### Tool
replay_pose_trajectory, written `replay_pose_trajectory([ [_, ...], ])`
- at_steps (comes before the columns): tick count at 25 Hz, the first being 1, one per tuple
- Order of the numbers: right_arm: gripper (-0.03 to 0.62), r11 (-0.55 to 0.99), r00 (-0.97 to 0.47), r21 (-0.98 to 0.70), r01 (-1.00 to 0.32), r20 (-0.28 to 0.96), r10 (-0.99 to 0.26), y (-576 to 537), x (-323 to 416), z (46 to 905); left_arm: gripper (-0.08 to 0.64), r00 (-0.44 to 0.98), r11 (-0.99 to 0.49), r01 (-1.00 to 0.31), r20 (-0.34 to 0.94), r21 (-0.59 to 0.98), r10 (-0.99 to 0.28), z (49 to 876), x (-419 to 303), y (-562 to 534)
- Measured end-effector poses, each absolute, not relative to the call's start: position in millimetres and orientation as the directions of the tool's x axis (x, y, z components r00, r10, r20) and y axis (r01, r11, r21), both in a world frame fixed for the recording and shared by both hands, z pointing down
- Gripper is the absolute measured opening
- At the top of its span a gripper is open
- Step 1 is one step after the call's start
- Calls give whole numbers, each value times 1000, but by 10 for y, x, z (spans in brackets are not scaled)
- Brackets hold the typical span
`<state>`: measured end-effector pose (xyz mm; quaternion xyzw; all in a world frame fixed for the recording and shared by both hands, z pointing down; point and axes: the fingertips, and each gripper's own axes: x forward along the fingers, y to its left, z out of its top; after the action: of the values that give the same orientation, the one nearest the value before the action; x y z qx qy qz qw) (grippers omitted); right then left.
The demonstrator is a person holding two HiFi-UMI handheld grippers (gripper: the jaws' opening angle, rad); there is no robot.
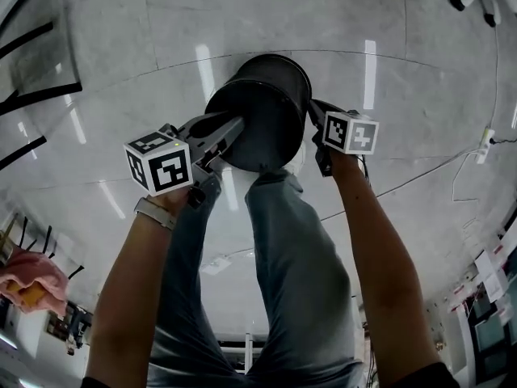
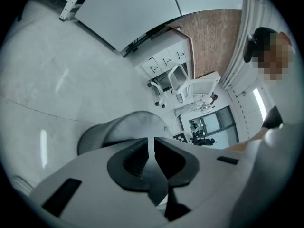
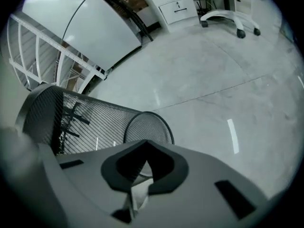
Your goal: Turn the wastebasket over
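A black mesh wastebasket (image 1: 262, 111) lies tilted between my two grippers, one round end toward the head camera. My left gripper (image 1: 239, 124) points at the rim of that near end. In the left gripper view the left gripper's (image 2: 154, 148) pads stand a hair apart, nothing shows between them, and the wastebasket (image 2: 114, 129) sits just beyond. My right gripper (image 1: 313, 111) is against the basket's right side. In its own view the right gripper (image 3: 145, 158) is shut, and the wastebasket (image 3: 95, 120) stretches away to the left. I cannot tell what a pale crumpled patch behind its pads is.
The person's legs (image 1: 283, 257) stand right below the basket on a polished grey floor (image 1: 121, 71). A thin cable (image 1: 420, 176) crosses the floor at right. A white office chair (image 3: 228, 8), drawer cabinets (image 3: 175, 6) and a whiteboard (image 3: 95, 27) stand further off. Another person (image 2: 266, 56) is nearby.
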<state>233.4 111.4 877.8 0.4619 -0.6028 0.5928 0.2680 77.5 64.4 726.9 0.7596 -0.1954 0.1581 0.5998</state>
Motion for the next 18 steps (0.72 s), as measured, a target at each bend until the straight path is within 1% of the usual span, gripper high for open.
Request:
replay_pose_trajectory([
  [2, 11, -139, -428, -469, -872, 869, -248, 1114, 2416, 8799, 46, 877, -206, -481, 469, 852, -106, 7278, 906, 689],
  [5, 11, -140, -445, -484, -864, 863, -239, 1143, 2482, 8826, 43, 860, -241, -511, 497, 825, -119, 7304, 1003, 714],
  [8, 11, -131, -453, -487, -864, 863, -225, 1188, 2521, 8839, 43, 852, -221, -523, 505, 823, -138, 7336, 1007, 704],
  [12, 11, -149, -445, -483, -863, 866, -228, 1224, 2577, 8796, 43, 856, -206, -516, 500, 831, -129, 7324, 1017, 688],
  [18, 11, -162, -439, -484, -860, 863, -251, 1275, 2599, 8424, 44, 855, -209, -519, 500, 829, -139, 7060, 973, 727],
])
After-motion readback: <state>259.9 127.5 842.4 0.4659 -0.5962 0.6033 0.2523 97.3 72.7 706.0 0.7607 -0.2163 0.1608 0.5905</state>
